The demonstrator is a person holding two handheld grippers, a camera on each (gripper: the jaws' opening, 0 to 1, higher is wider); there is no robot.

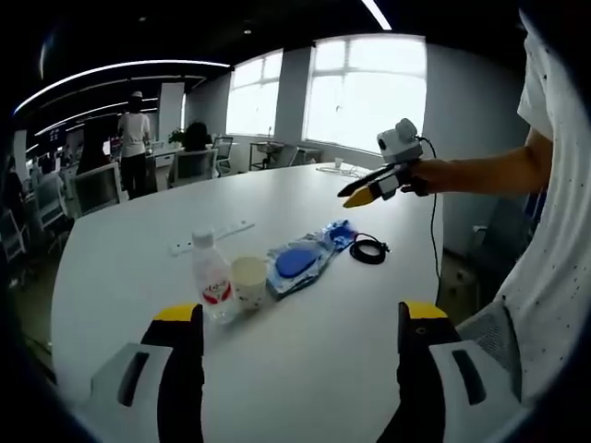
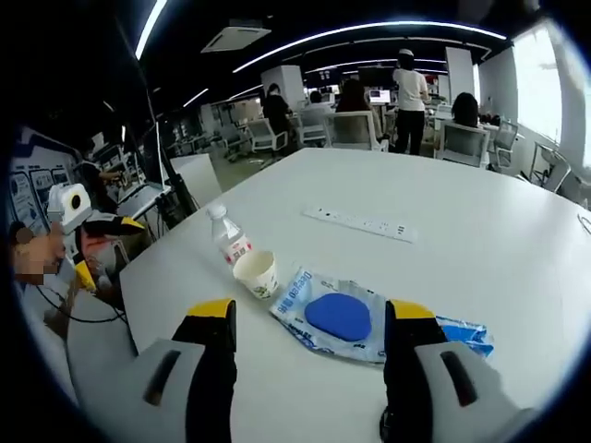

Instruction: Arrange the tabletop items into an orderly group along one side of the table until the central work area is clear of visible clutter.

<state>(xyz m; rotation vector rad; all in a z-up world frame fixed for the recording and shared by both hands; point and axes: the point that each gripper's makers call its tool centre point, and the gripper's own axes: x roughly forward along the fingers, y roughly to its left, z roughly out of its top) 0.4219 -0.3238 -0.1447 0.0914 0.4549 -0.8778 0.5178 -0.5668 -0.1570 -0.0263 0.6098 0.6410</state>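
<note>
The left tool (image 1: 301, 343) hangs wide open and empty above the white counter (image 1: 332, 360), with the water bottle (image 1: 211, 277), paper cup (image 1: 248, 280) and blue packet (image 1: 302, 259) just ahead of it (a black cable coil (image 1: 368, 248) lies beyond). The right tool (image 2: 307, 343), jaws apart and empty, has the packet (image 2: 339, 317) just ahead between its tips, the cup (image 2: 257, 273) and bottle (image 2: 229, 238) ahead to its left, and a power strip (image 2: 360, 223) farther off.
</note>
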